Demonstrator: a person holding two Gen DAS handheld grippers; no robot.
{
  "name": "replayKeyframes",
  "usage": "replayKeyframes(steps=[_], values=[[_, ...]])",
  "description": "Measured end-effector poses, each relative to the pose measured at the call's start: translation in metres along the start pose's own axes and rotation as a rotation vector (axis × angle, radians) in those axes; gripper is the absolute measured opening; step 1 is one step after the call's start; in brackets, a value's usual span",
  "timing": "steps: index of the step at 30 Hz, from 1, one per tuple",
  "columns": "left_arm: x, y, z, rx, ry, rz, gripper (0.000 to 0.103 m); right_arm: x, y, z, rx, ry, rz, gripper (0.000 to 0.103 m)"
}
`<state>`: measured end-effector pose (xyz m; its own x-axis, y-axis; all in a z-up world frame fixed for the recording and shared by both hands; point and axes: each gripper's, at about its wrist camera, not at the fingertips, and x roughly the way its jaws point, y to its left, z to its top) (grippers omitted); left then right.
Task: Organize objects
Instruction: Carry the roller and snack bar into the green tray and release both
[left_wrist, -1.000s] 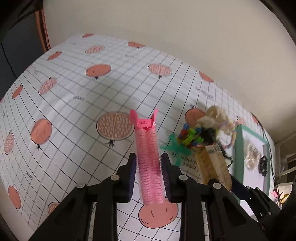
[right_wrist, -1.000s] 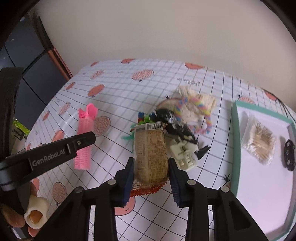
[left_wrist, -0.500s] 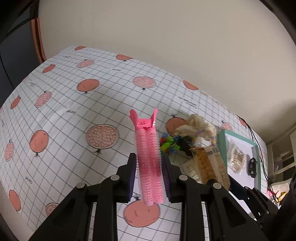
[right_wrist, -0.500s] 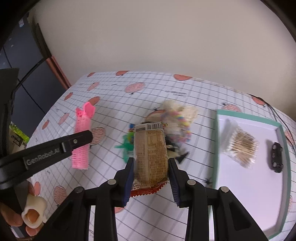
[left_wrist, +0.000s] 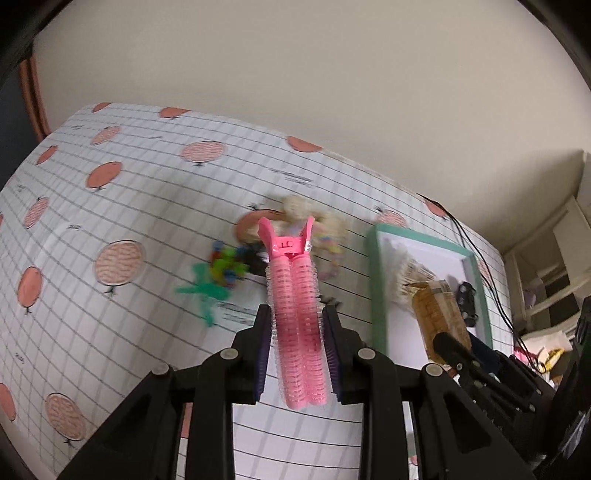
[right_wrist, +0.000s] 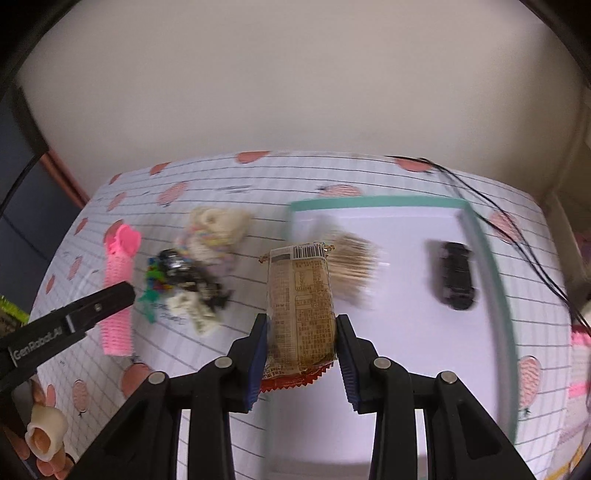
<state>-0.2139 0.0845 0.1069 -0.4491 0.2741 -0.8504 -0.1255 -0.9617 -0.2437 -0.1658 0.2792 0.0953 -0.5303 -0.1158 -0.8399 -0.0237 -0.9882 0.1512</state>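
Over on the left, the left gripper (left_wrist: 297, 354) is clamped on a pink hair roller clip (left_wrist: 295, 314), both pads pressed against its sides, the clip's forked end pointing away toward the far wall, lifted above the tablecloth (left_wrist: 110, 206) with its grid and round orange fruit print. Just beyond and a little left of it on the cloth lies a small heap: bright plastic bits in green and other colours (left_wrist: 218, 269), dark pieces (right_wrist: 177, 262), a cream plastic part (right_wrist: 192, 310), and a fluffy cream scrunchie (right_wrist: 218, 225) at the far side. Moving right, the right gripper (right_wrist: 301, 347) is closed tight around a brown snack packet (right_wrist: 301, 302), barcode end pointing away, held over the near left part of a white tray with a green rim (right_wrist: 369, 202). In the tray, just right of the packet, sits a bundle of toothpicks (right_wrist: 354, 262), blurred, and farther right a small black toy car (right_wrist: 454, 277). A black cable (right_wrist: 517, 236) runs across the table past the tray's far right corner.
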Motion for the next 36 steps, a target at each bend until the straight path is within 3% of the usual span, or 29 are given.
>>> replayKeyframes(steps=[15, 21, 33, 35, 36], values=[[0.026, -0.087, -0.025, 0.134, 0.043, -0.084, 0.029, -0.019, -0.121, -0.022, 0.177, 0.017, -0.123, 0.038], [0.040, -0.107, -0.036, 0.188, 0.064, -0.082, 0.029, -0.006, -0.139, -0.033, 0.216, 0.055, -0.130, 0.038], [0.052, -0.101, -0.041, 0.162, 0.096, -0.073, 0.029, 0.017, -0.143, -0.042, 0.223, 0.107, -0.127, 0.038], [0.051, -0.097, -0.040, 0.141, 0.088, -0.057, 0.040, 0.019, -0.144, -0.044, 0.225, 0.115, -0.124, 0.038], [0.051, -0.094, -0.039, 0.129, 0.086, -0.059, 0.051, 0.019, -0.144, -0.044, 0.223, 0.117, -0.125, 0.038]])
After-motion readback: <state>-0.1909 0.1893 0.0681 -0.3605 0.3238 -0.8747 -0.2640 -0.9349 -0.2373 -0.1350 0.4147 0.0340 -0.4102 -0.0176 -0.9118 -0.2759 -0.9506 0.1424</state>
